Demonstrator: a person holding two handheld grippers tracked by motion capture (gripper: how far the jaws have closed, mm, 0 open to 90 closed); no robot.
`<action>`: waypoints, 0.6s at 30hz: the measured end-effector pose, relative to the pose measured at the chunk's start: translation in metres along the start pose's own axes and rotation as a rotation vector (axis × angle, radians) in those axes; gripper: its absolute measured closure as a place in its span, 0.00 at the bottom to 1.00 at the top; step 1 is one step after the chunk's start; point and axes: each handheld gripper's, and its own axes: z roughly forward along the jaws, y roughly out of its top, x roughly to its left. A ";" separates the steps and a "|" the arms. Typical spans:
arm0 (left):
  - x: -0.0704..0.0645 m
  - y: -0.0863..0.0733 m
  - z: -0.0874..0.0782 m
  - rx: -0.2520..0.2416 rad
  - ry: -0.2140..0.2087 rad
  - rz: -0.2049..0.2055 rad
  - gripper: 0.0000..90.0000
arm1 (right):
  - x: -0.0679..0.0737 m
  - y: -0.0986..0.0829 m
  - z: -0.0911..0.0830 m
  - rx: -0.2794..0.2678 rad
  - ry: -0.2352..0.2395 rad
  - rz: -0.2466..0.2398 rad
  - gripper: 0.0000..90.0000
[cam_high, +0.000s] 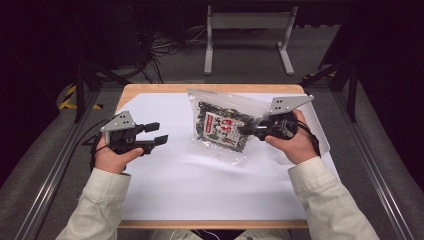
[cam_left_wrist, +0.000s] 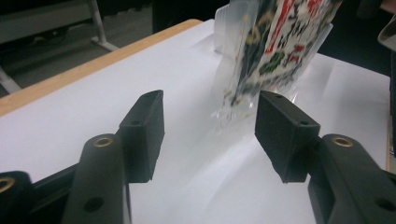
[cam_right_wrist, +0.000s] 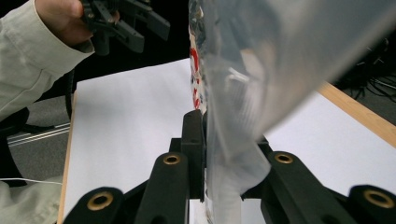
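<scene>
**Clear bag held at its edge by right tongs; left tongs released**

Table (cam_high: 150, 89): rectangular, pale wood edge, top covered by a smooth white sheet (cam_high: 200, 190) with faint creases. Grey floor and metal frame rails around it.

Bag (cam_high: 220, 127): clear, glossy plastic pouch, crinkled, roughly rectangular. Inside, a packet printed in dark speckle with red and white lettering. It sits right of table centre, its right side lifted, its lower left corner down on the sheet. In the left gripper view the bag (cam_left_wrist: 271, 51) stands up from the sheet ahead of the jaws, apart from them.

Right tongs (cam_high: 246, 131): matte black, clenched on the bag's right edge; in the right gripper view the film (cam_right_wrist: 229, 154) is pinched between the jaws.

Left tongs (cam_high: 159, 133): matte black, blocky ribbed pads, jaws spread wide, holding nothing, well left of the bag.
</scene>
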 end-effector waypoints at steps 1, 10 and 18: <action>0.001 -0.001 0.000 0.008 0.004 0.002 0.48 | -0.002 0.002 -0.002 0.006 -0.007 0.003 0.85; 0.009 -0.015 0.009 0.062 0.000 -0.001 0.44 | -0.011 0.011 -0.021 0.031 -0.080 0.045 0.85; 0.013 -0.030 0.010 0.079 0.017 -0.019 0.40 | -0.020 0.017 -0.034 0.030 -0.140 0.086 0.85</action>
